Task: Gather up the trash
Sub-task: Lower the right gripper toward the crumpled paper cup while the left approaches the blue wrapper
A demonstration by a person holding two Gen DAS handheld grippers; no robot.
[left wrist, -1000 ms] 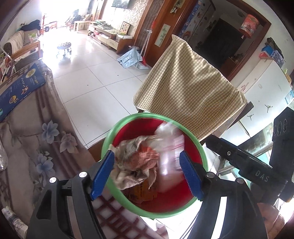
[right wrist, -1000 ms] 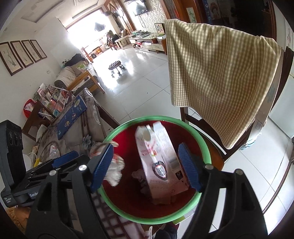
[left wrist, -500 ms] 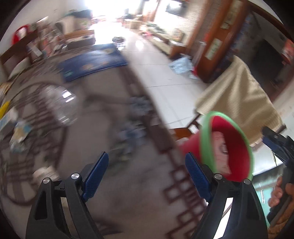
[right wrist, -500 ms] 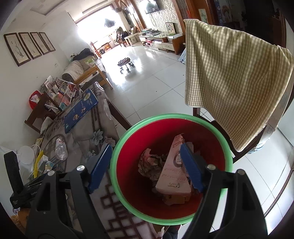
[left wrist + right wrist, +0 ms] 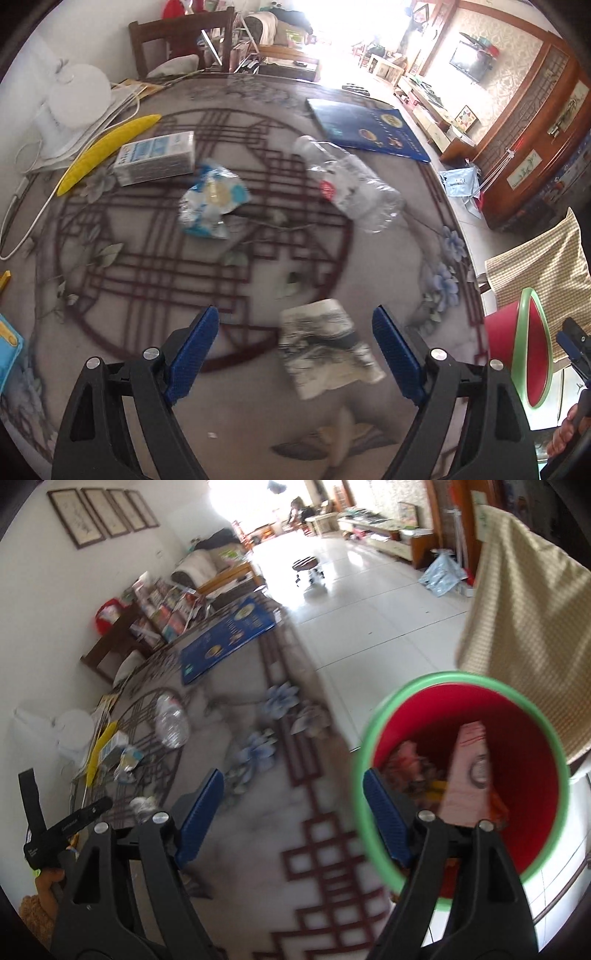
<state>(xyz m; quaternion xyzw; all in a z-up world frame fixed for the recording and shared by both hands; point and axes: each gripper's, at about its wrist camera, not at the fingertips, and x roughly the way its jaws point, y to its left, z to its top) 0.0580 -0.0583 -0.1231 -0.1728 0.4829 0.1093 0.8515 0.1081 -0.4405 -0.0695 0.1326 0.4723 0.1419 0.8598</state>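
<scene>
In the left wrist view the left gripper (image 5: pixel 295 349) hangs over the patterned table (image 5: pixel 155 280) with its jaws spread wide and gripping nothing; a crumpled grey-white wrapper (image 5: pixel 325 350) lies on the cloth low in the frame, between the blue pads but touched by neither. Beyond it, toward the upper middle, lie a crushed clear bottle (image 5: pixel 351 184), a blue-and-white packet (image 5: pixel 210 203) and a small white-blue carton (image 5: pixel 155 157), well apart from one another. A yellow banana-shaped thing (image 5: pixel 107 151) and white cable sit at the upper left, and a blue folder (image 5: pixel 369 127) at the upper right. The red bin with a green rim (image 5: pixel 524 354) stands off the table's edge at the lower right.

In the right wrist view the right gripper (image 5: pixel 293 818) has its jaws opening, with only bare cloth between them. Its right pad overlaps the bin's rim (image 5: pixel 376 716) in the lower right, where a pink carton (image 5: pixel 469 771) leans among crumpled scraps. A checked cloth (image 5: pixel 524 613) drapes behind the bin.
</scene>
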